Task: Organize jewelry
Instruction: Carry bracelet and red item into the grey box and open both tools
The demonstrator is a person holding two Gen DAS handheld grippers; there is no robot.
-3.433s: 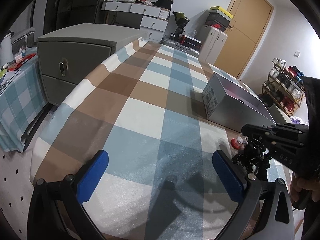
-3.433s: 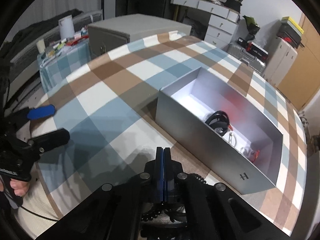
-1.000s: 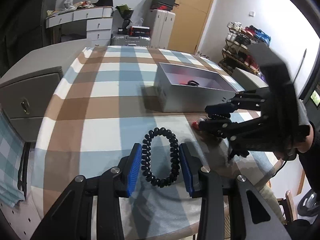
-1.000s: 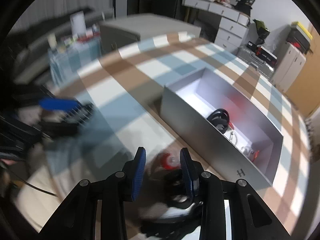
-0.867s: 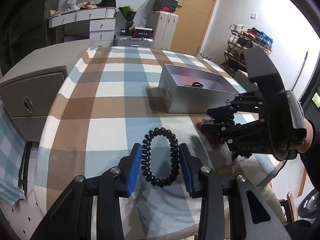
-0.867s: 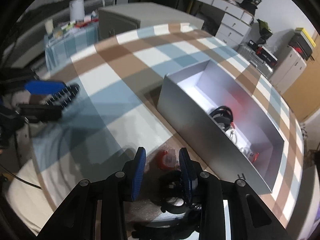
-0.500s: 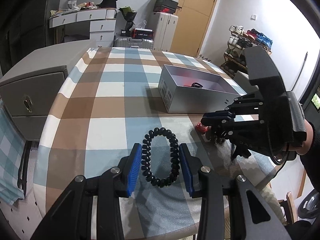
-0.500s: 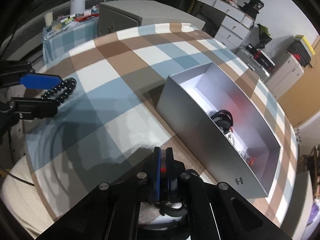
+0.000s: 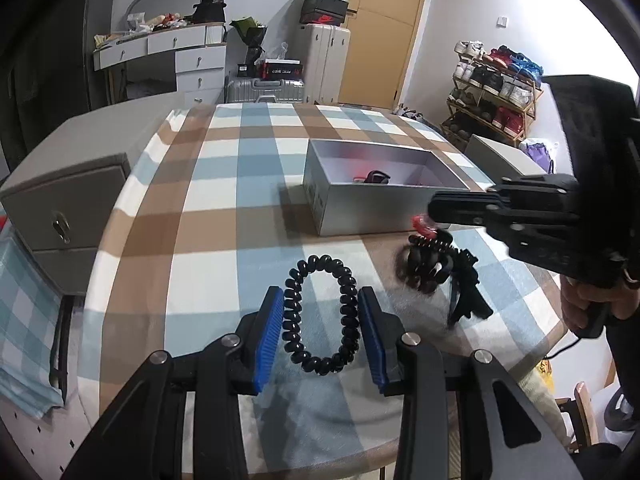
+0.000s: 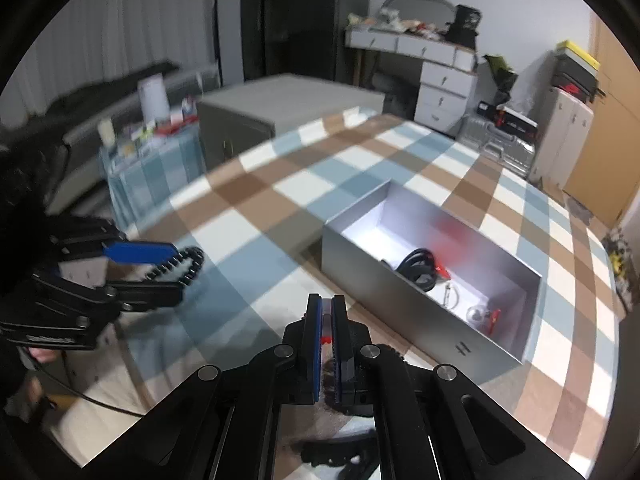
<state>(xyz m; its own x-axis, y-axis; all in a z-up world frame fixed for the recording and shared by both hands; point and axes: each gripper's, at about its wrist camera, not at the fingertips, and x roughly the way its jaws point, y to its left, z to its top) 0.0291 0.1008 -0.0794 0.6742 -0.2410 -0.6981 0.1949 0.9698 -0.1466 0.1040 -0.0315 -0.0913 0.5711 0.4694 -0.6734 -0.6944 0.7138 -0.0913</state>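
My left gripper (image 9: 319,330) is shut on a black spiral hair tie (image 9: 319,316), held above the checked table; it also shows in the right wrist view (image 10: 180,266). My right gripper (image 10: 326,330) is shut on a small red and clear piece (image 10: 326,338); in the left wrist view the piece (image 9: 422,228) hangs at its tips (image 9: 434,212), lifted just in front of the silver box (image 9: 360,208). A pile of black hair ties and clips (image 9: 440,268) lies under it. The open box (image 10: 420,308) holds a black tie (image 10: 418,266) and small red pieces (image 10: 494,316).
The table wears a brown, blue and white checked cloth (image 9: 208,184). A grey cabinet (image 9: 68,196) stands at its left edge. Drawers, suitcases and a shoe rack (image 9: 496,88) line the room behind. The table's near edge is just below my left gripper.
My right gripper shut on the small red piece and lifted it off the table toward the box. My left gripper holds the black hair tie as before.
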